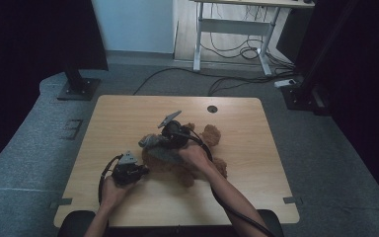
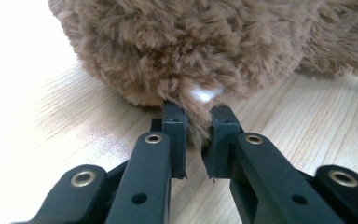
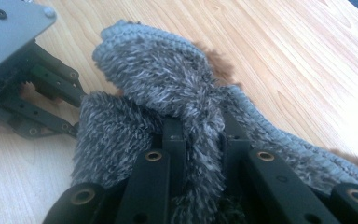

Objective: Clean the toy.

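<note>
Pulling a grey knitted piece (image 3: 168,79) on or off a brown teddy bear (image 1: 197,153) looks like the job here, and I cannot tell which way it is going. I think it is only partway done, because the grey piece lies bunched up and loose on the bear.

The bear lies in the middle of the high view, on the wooden table (image 1: 128,113). The left gripper (image 1: 140,170) sits at the bear's lower left side. The right gripper (image 1: 170,133) is over the top of the bear.

The left gripper view comes up close. There the left gripper (image 2: 199,126) has its jaws nearly together, pinching a little tuft of brown fur. A small white spot shows just above the jaws; it may be a tag.

In the right gripper view, the right gripper (image 3: 200,130) has its jaws narrow too, squeezing a fold of the fuzzy grey knit. The other gripper shows in the upper left corner. The high view is too far off to show these pinches, but it shows where both hands are.
</note>
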Available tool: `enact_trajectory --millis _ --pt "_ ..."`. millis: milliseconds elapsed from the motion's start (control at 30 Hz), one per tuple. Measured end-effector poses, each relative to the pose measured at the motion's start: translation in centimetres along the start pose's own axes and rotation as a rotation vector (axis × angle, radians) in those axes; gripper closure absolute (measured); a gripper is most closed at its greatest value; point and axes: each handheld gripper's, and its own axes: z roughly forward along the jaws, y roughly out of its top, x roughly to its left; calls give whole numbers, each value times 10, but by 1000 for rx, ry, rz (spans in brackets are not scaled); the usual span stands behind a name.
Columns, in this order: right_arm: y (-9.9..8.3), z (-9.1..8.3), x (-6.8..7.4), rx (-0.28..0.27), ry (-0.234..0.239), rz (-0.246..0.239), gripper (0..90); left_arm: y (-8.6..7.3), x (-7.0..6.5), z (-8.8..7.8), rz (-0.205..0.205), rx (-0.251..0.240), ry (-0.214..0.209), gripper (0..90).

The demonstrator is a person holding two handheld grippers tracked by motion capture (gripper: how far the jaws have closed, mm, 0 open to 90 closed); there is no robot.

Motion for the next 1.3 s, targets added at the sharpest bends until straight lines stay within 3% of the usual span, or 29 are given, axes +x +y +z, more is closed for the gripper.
enact_trajectory --millis 100,233,400,633,867,967,1100,1167,1300 --pt "-6 -5 -4 5 -16 9 767 0 1 0 -4 0 0 798" --pt "-20 -7 -14 56 -62 7 767 0 2 -1 -18 -11 -6 797" --pt "-34 -8 -30 52 -66 68 768 0 2 -2 -19 -33 -13 795" --pt "-16 -23 -17 41 -96 5 764 0 2 -5 -14 -53 -12 795" --pt "14 -37 7 -32 -21 -35 764 0 1 -7 -16 -73 -17 794" --pt "26 -27 22 -32 20 -65 764 0 1 -7 -19 -82 -20 794" --pt "32 5 38 9 59 -90 763 0 1 -8 -24 -81 -25 794" --pt "31 26 45 37 72 -91 761 0 2 -8 -24 -78 -20 794" --pt "28 48 52 67 70 -106 757 0 4 -8 -40 -73 -31 795"
